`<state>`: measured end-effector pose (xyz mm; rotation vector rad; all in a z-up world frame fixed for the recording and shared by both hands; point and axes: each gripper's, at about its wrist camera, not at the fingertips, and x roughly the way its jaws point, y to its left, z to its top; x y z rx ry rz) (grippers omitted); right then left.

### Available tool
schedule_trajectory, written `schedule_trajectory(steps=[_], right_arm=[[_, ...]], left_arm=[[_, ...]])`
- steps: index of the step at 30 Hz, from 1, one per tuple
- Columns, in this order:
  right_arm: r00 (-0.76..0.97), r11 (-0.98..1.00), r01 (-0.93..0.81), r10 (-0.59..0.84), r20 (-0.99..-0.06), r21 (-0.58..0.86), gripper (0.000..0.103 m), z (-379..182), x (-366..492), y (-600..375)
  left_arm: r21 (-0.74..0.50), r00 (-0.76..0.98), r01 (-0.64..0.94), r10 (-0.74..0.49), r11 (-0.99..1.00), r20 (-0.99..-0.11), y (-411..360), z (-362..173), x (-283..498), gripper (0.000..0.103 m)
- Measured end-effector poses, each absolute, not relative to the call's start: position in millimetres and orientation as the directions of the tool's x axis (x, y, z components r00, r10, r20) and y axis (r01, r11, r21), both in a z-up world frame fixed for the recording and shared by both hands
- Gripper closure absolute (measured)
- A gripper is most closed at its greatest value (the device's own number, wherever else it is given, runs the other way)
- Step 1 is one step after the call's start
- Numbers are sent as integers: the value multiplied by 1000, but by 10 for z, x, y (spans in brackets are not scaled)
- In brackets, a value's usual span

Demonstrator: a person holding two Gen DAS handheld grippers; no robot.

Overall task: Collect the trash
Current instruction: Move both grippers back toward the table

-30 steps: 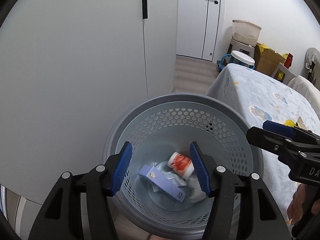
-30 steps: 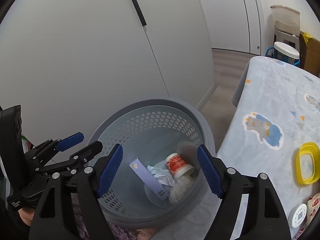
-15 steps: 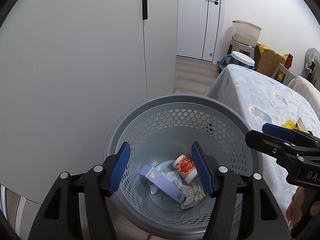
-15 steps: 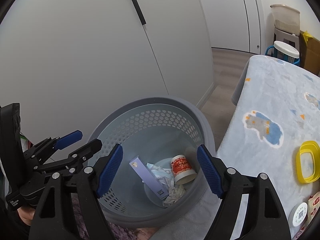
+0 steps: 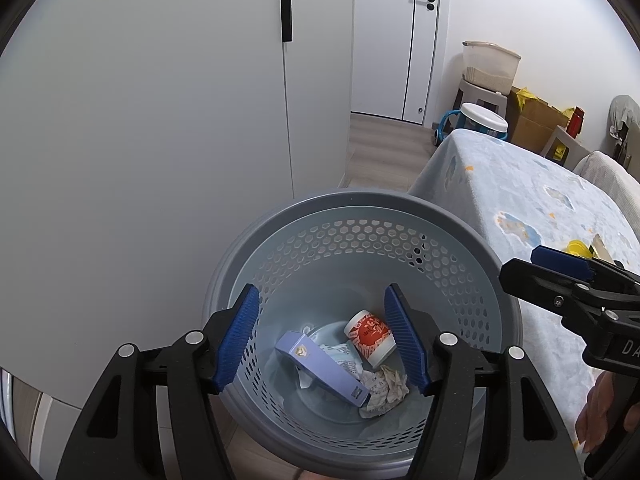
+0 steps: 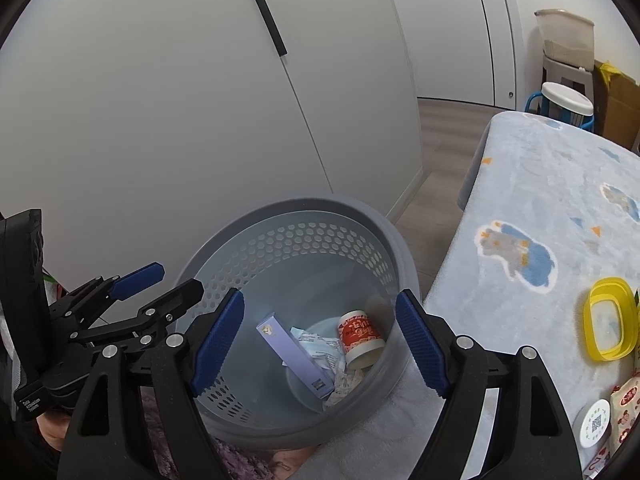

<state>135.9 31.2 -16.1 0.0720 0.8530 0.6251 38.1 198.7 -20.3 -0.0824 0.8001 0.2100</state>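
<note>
I hold both tongs over the grey basket [image 5: 362,204]; my left gripper [image 5: 322,340] and right gripper [image 6: 320,344] gape apart, empty. Inside lie the purple box [image 5: 320,366], red-printed cup [image 5: 370,336] and crumpled paper [image 5: 386,390].

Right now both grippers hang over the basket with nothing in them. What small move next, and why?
Probably swing the right gripper toward the blanket-covered table. The cup, box and crumpled paper already lie in the grey basket, while the yellow container and small packets are still on the table.
</note>
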Motion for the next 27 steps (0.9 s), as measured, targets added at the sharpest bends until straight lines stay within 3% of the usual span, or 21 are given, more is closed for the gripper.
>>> schedule_trajectory(steps=[13, 27], right_arm=[[532, 857, -436, 493, -689, 276, 22, -113, 1206, 9], [622, 944, -237, 328, -711, 228, 18, 33, 873, -1068]], left_arm=[[-3, 707, -176, 124, 984, -696, 1787, -94, 369, 32], [-25, 739, -49, 19, 998, -673, 1173, 9, 365, 27]])
